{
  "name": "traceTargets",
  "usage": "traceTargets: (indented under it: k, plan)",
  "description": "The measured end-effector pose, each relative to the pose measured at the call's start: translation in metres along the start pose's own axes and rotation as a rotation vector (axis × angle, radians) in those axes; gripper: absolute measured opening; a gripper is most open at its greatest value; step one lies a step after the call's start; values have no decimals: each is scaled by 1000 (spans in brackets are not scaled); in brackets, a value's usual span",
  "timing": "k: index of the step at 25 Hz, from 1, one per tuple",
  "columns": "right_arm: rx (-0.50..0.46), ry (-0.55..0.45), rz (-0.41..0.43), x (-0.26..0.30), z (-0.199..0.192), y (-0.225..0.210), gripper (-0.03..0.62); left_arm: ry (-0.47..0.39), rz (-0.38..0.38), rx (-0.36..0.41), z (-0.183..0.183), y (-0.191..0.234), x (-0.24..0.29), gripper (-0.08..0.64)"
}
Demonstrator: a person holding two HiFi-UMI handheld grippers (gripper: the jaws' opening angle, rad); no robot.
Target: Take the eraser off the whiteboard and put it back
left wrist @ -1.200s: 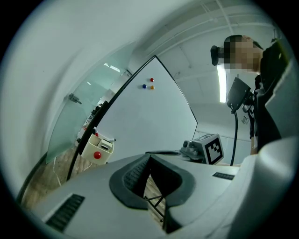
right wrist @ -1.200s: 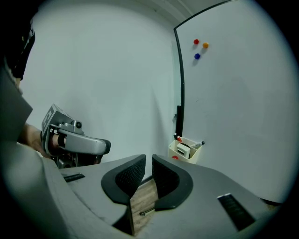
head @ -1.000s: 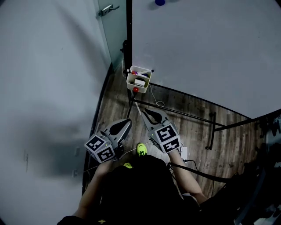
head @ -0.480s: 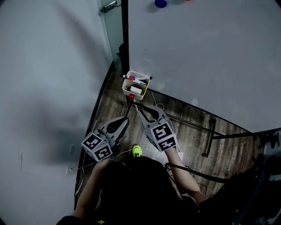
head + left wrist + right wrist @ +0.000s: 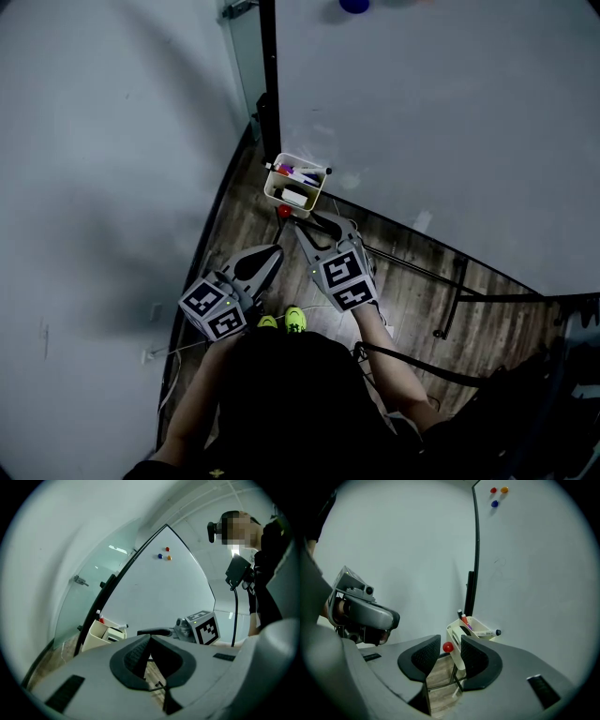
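A cream holder (image 5: 279,191) hangs at the lower left corner of the whiteboard (image 5: 450,122). In it lie markers and a white eraser (image 5: 298,197). A red magnet (image 5: 283,212) sits just under it. My right gripper (image 5: 323,225) is close in front of the holder; its jaws are opening, with nothing between them. In the right gripper view the holder (image 5: 453,638) and red magnet (image 5: 447,647) show through the gap of that gripper (image 5: 450,642). My left gripper (image 5: 273,252) hangs lower left of the holder, shut and empty; its tips (image 5: 149,637) meet.
A black frame edges the whiteboard, and its stand legs (image 5: 450,300) run over the wooden floor. A glass door (image 5: 242,56) is at the back left and a grey wall on the left. Coloured magnets (image 5: 164,555) sit high on the board. Cables lie by the person's shoes (image 5: 295,321).
Both grippers have moved forward toward the holder. The right gripper's jaws have spread apart and now sit just short of the holder. The left gripper stays shut.
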State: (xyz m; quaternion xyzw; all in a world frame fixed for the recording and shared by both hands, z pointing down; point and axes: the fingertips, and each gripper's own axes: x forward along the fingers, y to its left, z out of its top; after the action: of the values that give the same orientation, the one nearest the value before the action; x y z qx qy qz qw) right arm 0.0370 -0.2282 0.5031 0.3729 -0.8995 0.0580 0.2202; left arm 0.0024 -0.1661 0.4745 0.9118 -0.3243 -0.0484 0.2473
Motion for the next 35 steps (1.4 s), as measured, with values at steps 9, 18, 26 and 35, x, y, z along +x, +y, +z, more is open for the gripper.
traceTargets:
  k: [9,18,26,35]
  plan:
    - [-15,35,3,18,-9,-7,164,-2,7,-20,-3,13,8,21]
    - [-55,77,-7,33,-15,-16,203,-3,14,-41,-6,21,12,21]
    - [-102,111,-13,48,-19,-23,213,-14,29,-65,-10,29,10,21]
    - [-119,135,-11,60,-22,-29,213,-24,35,-82,-11,36,8,21]
